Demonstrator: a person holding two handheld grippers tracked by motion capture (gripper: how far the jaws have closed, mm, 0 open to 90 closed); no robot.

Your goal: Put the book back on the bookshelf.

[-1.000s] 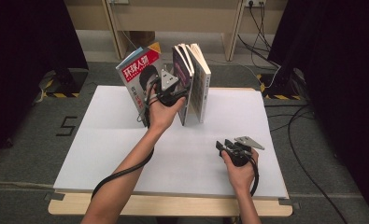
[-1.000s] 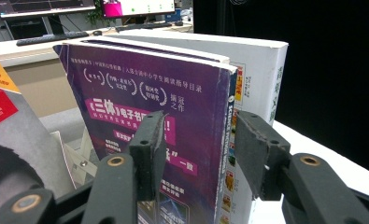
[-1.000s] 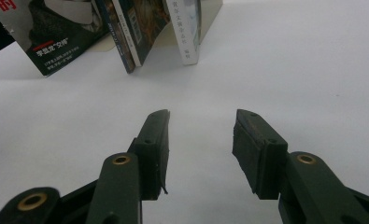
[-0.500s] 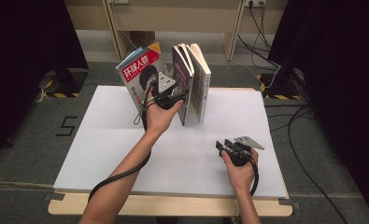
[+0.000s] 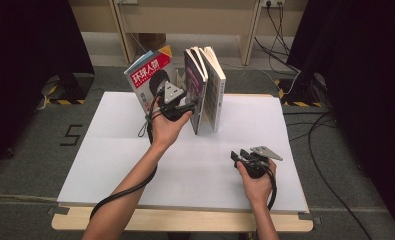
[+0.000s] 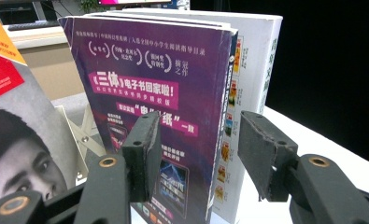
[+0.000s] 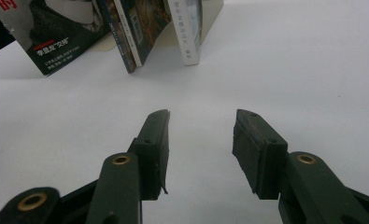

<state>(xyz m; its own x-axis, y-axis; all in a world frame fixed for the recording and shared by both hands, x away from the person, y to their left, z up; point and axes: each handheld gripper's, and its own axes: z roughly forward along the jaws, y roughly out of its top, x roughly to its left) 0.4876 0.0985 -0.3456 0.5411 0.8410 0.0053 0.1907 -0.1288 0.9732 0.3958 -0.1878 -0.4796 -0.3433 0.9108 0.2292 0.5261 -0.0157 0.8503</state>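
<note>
**Q:** Where do the books stand, and what is the left hand-held gripper (image 5: pixel 185 102) doing?

**A:** A row of books stands upright at the far middle of the white worktop (image 5: pixel 110 165). The purple-covered book (image 6: pixel 159 98) sits between a white-spined book (image 6: pixel 257 70) on its right and a tilted magazine (image 5: pixel 147 80) with a red title band on its left. In the left gripper view the jaws straddle the purple book's near edge, one in front of the cover and one off the spine side. They have just been opening, and a clear gap shows on the spine side, so the pads are not pressing on the book.

**Q:** And the right hand-held gripper (image 5: pixel 241 156)?

**A:** It rests at the near right of the worktop, well apart from the books. In the right gripper view its jaws stand wide apart over bare white surface with nothing between them, pointing toward the row.

**Q:** How do the books sit?

**A:** The purple book leans slightly against the white-spined one; the magazine tilts away to the left.
</note>
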